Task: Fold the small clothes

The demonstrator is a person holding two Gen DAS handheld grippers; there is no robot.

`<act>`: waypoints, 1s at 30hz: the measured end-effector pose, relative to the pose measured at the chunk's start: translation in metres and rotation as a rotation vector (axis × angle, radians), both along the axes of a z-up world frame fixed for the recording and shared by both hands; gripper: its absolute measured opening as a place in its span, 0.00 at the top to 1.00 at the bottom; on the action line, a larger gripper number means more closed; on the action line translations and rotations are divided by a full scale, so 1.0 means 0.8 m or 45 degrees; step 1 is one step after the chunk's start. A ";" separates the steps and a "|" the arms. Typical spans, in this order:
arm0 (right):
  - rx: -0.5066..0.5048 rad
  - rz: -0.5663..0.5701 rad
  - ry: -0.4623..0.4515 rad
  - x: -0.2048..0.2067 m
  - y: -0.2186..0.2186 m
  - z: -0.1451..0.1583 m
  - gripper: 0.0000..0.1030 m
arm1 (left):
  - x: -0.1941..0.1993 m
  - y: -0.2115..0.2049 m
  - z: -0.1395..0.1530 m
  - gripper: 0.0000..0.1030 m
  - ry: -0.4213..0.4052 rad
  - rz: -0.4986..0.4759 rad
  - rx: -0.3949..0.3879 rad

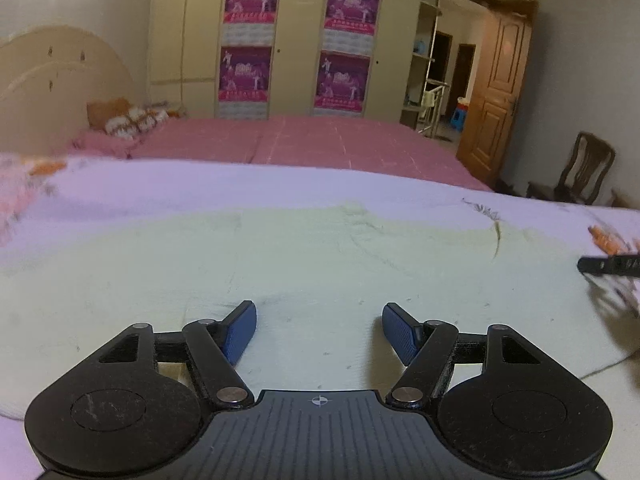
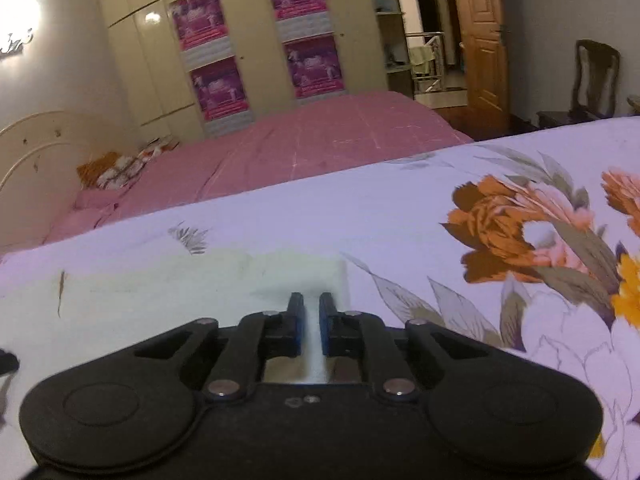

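Note:
A pale green garment [image 1: 304, 248] lies spread flat on a white sheet printed with orange flowers [image 2: 508, 220]. My left gripper [image 1: 319, 312] hovers just over the garment's near part, open, with nothing between its blue pads [image 1: 240, 334]. My right gripper [image 2: 311, 300] is at the garment's right end [image 2: 160, 292], its jaws nearly together with a strip of the pale cloth pinched between them. The garment's corner [image 2: 340, 272] lies just beyond those fingertips. A dark finger of the right gripper [image 1: 608, 266] shows at the right edge of the left wrist view.
Beyond the floral sheet is a bed with a pink cover [image 1: 320, 140], pillows [image 1: 128, 120] and a cream headboard [image 1: 52, 80]. A wardrobe with purple posters [image 1: 248, 40] fills the back wall. A wooden door [image 1: 496, 92] and a dark chair [image 1: 580, 172] stand at the right.

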State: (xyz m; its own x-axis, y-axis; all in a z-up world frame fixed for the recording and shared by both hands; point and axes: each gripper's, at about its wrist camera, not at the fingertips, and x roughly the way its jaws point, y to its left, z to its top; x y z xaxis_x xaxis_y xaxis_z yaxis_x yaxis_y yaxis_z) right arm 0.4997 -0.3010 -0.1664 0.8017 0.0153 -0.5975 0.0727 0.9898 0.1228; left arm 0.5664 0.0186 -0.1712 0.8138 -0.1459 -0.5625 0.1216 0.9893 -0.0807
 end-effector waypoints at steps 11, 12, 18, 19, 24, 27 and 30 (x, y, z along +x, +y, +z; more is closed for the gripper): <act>-0.145 0.134 0.060 -0.058 0.058 0.007 0.69 | -0.024 0.009 0.017 0.32 0.036 0.042 0.038; -0.092 0.134 0.052 -0.060 0.057 0.017 0.67 | -0.037 0.019 0.021 0.32 0.017 0.063 0.009; -0.034 0.174 -0.042 -0.113 0.049 0.049 0.61 | -0.129 0.157 0.018 0.32 -0.009 0.377 -0.152; -0.020 0.176 -0.038 -0.121 0.046 0.048 0.61 | -0.144 0.189 0.015 0.32 -0.007 0.457 -0.189; 0.056 0.151 0.018 -0.139 0.039 0.032 0.61 | -0.203 0.342 -0.005 0.32 -0.015 0.847 -0.528; 0.100 0.142 0.044 -0.143 0.044 0.027 0.61 | -0.217 0.399 -0.020 0.32 -0.064 0.959 -0.755; 0.111 0.156 0.055 -0.143 0.056 0.026 0.61 | -0.223 0.432 -0.039 0.32 -0.139 1.007 -0.934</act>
State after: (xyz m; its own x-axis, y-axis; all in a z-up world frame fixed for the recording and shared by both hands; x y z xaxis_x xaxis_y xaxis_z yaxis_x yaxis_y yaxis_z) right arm 0.3855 -0.2562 -0.1460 0.7645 0.1646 -0.6232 -0.0407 0.9772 0.2083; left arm 0.3883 0.3643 -0.2020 0.8655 0.1706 -0.4710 -0.4872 0.5058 -0.7119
